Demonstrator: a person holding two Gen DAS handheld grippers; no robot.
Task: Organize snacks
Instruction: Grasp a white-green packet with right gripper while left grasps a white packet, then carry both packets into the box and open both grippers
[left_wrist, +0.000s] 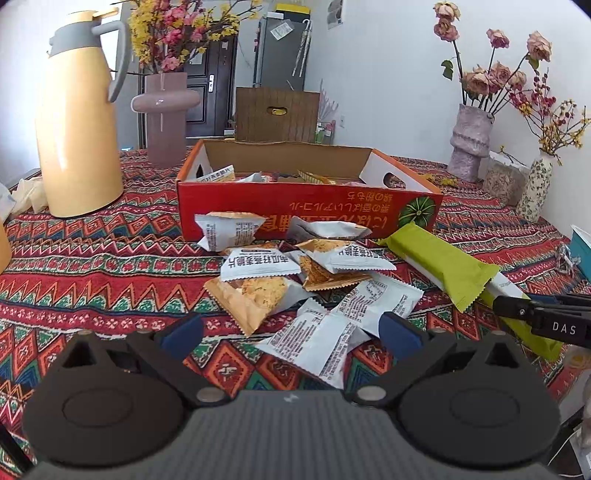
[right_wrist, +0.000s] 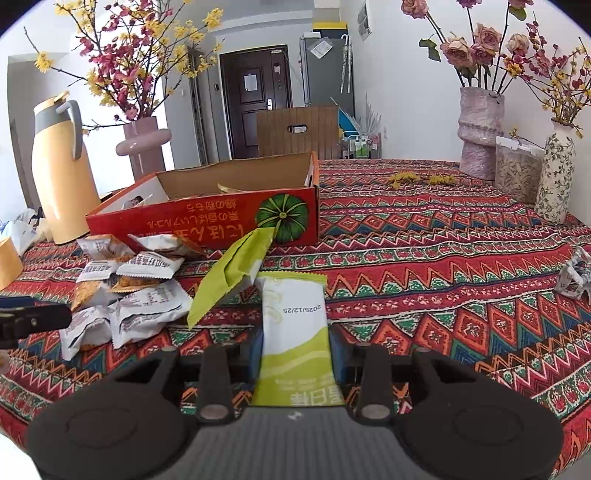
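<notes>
Green-and-white snack packet (right_wrist: 293, 328), flat, date-stamped, between closed jaws.

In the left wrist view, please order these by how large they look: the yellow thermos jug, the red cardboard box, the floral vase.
1. red cardboard box
2. yellow thermos jug, though it stands nearer, so this is unsure
3. floral vase

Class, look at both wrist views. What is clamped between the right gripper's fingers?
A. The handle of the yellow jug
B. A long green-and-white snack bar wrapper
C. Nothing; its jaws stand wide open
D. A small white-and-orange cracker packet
B: in the right wrist view the right gripper is closed on the green-and-white snack bar, whose white panel sits between the fingers.
</notes>
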